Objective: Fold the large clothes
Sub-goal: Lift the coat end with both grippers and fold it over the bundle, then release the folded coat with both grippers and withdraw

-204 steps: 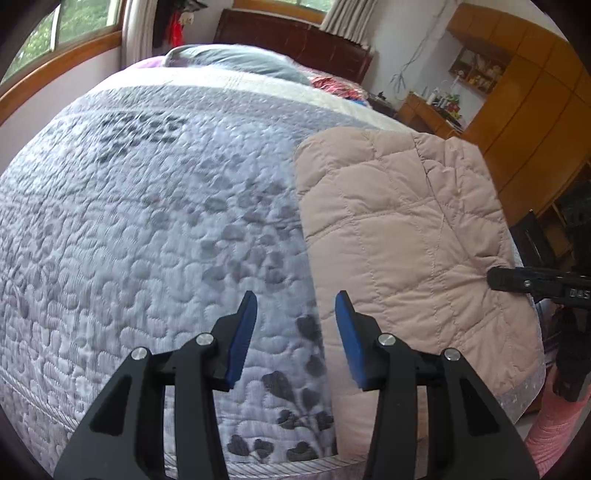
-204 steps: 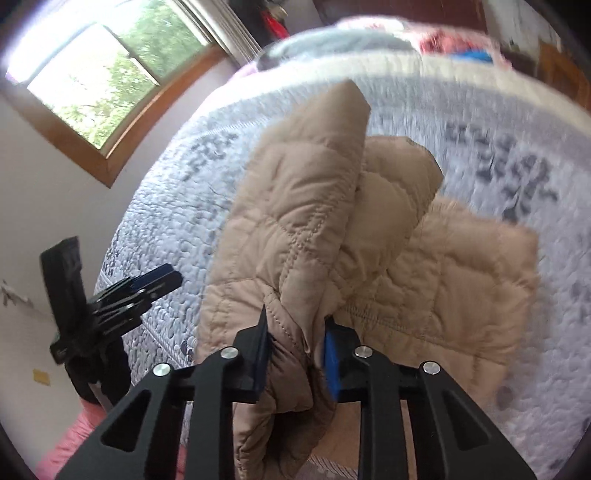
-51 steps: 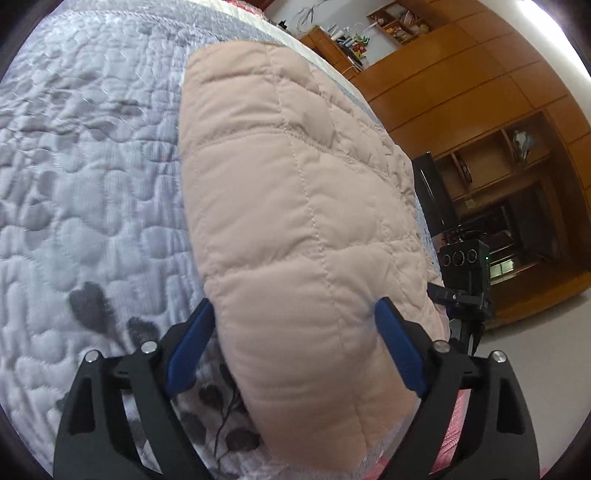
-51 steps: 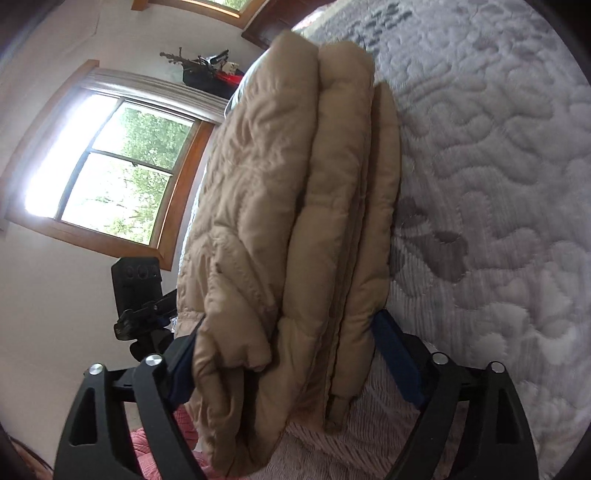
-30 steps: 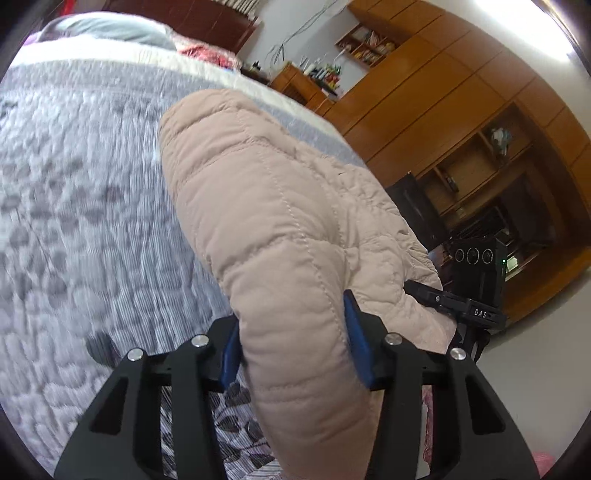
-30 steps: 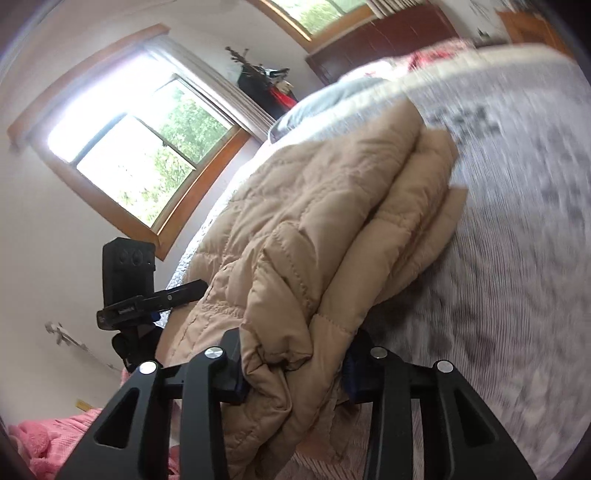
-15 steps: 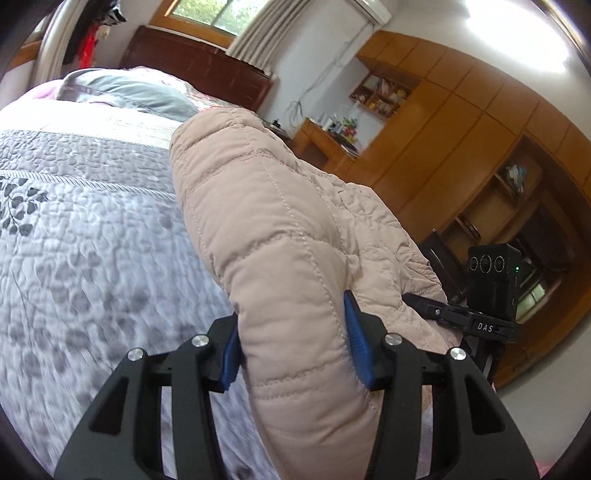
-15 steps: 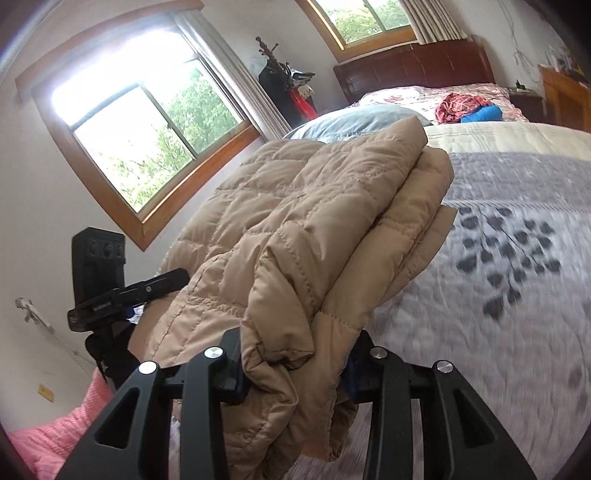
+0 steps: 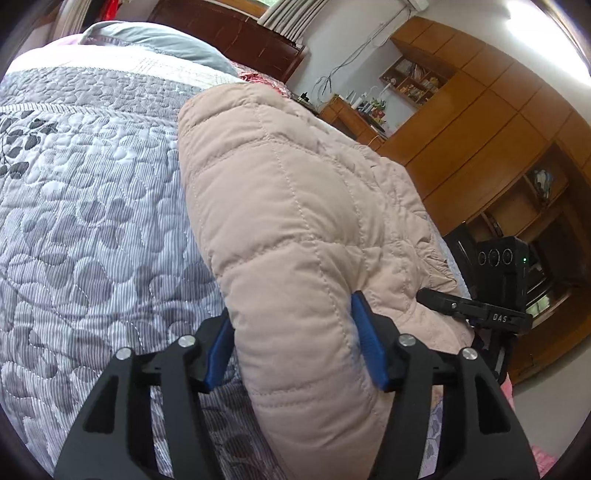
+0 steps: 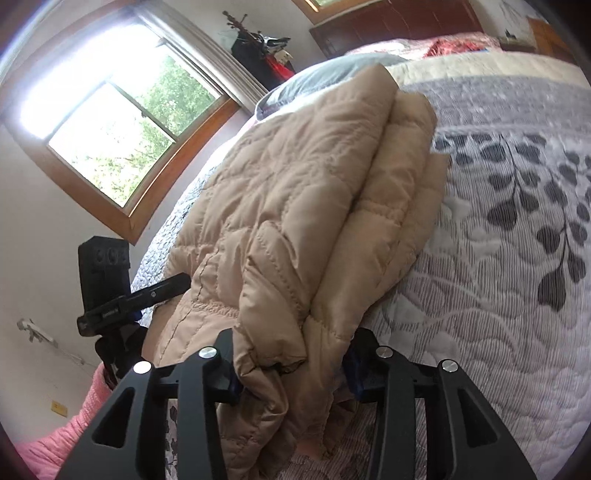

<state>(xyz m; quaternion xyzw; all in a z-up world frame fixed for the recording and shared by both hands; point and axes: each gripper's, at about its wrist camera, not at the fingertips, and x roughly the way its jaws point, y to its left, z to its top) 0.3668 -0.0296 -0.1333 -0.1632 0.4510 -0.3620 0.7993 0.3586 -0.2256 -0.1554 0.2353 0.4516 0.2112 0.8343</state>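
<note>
In the left wrist view, a grey quilted bedspread (image 9: 92,229) with a dark leaf print fills the nine o'clock side, and a grey pillow (image 9: 155,40) lies at eleven o'clock against a dark wooden headboard (image 9: 236,29). The folded beige padded coat (image 9: 280,221) runs from the centre down to six o'clock, resting on the bedspread. The left gripper (image 9: 295,350) straddles the coat's near end; its jaws are opening, with the coat between them and the blue pads (image 9: 367,347) still against the puffed fabric on both sides. At three o'clock stands a wooden wardrobe (image 9: 480,122), and below it the other gripper shows as a black tool at the coat's far edge. In the right wrist view, a window (image 10: 110,122) with green trees outside sits at ten o'clock, and a pink sleeve (image 10: 74,424) shows at seven o'clock. The coat's stacked layers stretch from the centre towards twelve o'clock, with the leaf-print bedspread at three o'clock. The right gripper (image 10: 291,369) holds the bunched hem at six o'clock; its jaws too are opening, the folded layers still pressed between them.
</note>
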